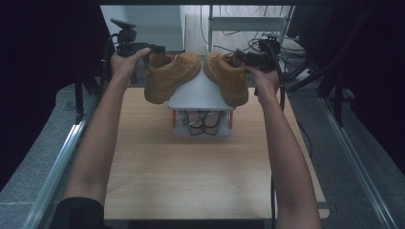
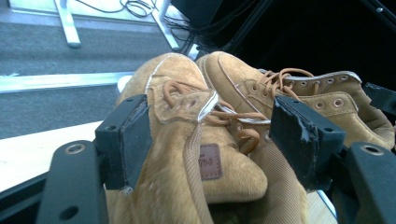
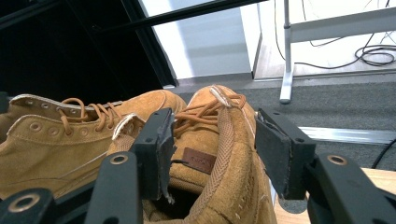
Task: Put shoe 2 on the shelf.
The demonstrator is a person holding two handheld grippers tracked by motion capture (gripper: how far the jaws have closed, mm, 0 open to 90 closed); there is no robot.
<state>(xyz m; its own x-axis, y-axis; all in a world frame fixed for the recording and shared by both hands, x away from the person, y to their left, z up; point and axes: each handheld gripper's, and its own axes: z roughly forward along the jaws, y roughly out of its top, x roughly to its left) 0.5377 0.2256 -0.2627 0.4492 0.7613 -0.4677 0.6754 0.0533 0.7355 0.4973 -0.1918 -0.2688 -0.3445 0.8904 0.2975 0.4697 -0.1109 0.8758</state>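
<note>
Between left gripper (image 2: 210,140) jaws: left boot (image 2: 187,154) collar, unclamped.

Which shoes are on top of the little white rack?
The tan boots sit on top of the white rack; the slim strappy pair sits underneath, inside it.

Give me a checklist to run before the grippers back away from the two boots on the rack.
1. Left gripper released: ok, jaws stand open around the collar of the left boot.
2. Right gripper released: ok, jaws open, though one sits inside the right boot, so probably lift clear before pulling back.
3. Pads free of laces: cannot tell.
4. Right boot seated on the rack: ok.
5. Left boot seated: cannot tell, its toe overhangs the rack's edge.
6. Pair of shoes on the lower shelf undisturbed: ok.
</note>
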